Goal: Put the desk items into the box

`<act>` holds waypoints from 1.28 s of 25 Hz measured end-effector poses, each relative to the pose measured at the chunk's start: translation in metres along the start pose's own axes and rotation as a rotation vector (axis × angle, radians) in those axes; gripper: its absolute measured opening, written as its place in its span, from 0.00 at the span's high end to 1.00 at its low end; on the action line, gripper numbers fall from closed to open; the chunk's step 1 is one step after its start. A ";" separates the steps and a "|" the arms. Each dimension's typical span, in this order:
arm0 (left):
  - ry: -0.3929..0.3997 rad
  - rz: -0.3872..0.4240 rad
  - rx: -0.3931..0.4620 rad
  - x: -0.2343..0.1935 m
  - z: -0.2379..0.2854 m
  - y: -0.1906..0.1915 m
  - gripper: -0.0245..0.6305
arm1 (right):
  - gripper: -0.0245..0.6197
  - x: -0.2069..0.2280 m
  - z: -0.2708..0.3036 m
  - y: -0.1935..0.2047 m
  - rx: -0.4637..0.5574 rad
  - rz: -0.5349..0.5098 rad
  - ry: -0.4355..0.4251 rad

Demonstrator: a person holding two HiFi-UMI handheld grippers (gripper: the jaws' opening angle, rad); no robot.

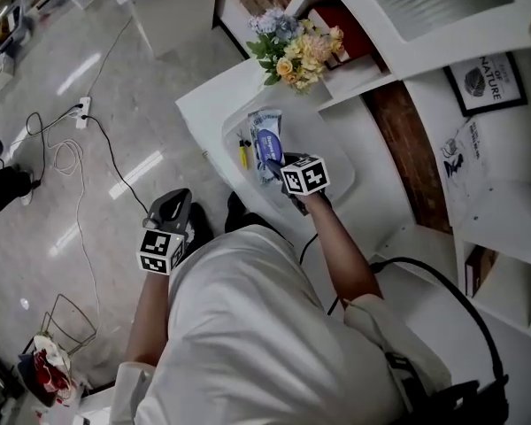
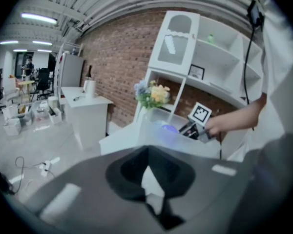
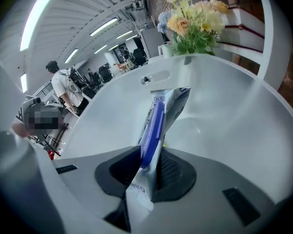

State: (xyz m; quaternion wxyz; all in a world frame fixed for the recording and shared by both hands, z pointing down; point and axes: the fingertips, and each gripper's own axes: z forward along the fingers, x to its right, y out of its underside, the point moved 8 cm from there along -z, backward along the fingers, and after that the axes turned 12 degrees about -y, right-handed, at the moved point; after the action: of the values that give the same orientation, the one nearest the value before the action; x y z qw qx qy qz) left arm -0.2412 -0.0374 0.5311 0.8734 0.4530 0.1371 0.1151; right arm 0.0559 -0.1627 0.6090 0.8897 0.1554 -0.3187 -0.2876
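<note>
Blue-and-white packet (image 1: 267, 144), thin and crinkled, stands edge-on between the jaws of the right gripper (image 1: 283, 163). The pads pinch its lower end, and the rest runs up and forward past the fingertips. In the right gripper view the packet leans slightly to the right of the jaw line. This gripper points steeply down into the translucent box (image 1: 326, 135), whose pale curved wall wraps round ahead of the jaws and to both sides of them. The packet hangs inside the box's rim, but whether its far end touches the floor of the box cannot be told. Just left of the jaws, a small yellow item (image 1: 243, 153) lies in the box. Beyond the box's far edge, ahead of the gripper, stands a bunch of flowers (image 1: 292, 47) on the white desk (image 1: 203, 104).

Left gripper (image 1: 180, 197) hangs low at the person's side, well apart from the box and off the near edge of the desk. Its jaws are pressed together at the tips with nothing between them. Ahead of them and to the right are the box and the right gripper.
</note>
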 end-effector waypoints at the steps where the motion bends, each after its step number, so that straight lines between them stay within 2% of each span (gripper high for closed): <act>1: -0.005 -0.003 -0.002 0.000 -0.001 0.000 0.96 | 0.85 0.003 0.004 0.002 -0.017 0.001 0.000; 7: -0.041 -0.024 -0.012 0.001 -0.005 0.000 0.96 | 0.84 0.014 0.022 0.012 -0.073 0.011 -0.015; 12: -0.052 -0.022 -0.015 0.003 -0.006 0.000 0.96 | 0.77 0.022 0.027 0.014 -0.049 0.030 -0.007; 16: -0.049 -0.015 -0.015 0.007 -0.007 0.000 0.96 | 0.77 0.024 0.021 0.017 -0.038 0.031 -0.005; 23: -0.025 -0.004 0.002 0.013 -0.007 0.001 0.96 | 0.78 0.013 -0.001 0.012 0.053 -0.008 0.005; 32: 0.034 -0.006 0.033 0.018 -0.005 -0.002 0.96 | 0.84 -0.014 -0.039 0.005 0.161 -0.066 0.047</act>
State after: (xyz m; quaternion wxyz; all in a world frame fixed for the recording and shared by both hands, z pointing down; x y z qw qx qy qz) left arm -0.2260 -0.0285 0.5242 0.8637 0.4649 0.1549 0.1180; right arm 0.0746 -0.1463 0.5757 0.8715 0.2436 -0.3145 -0.2867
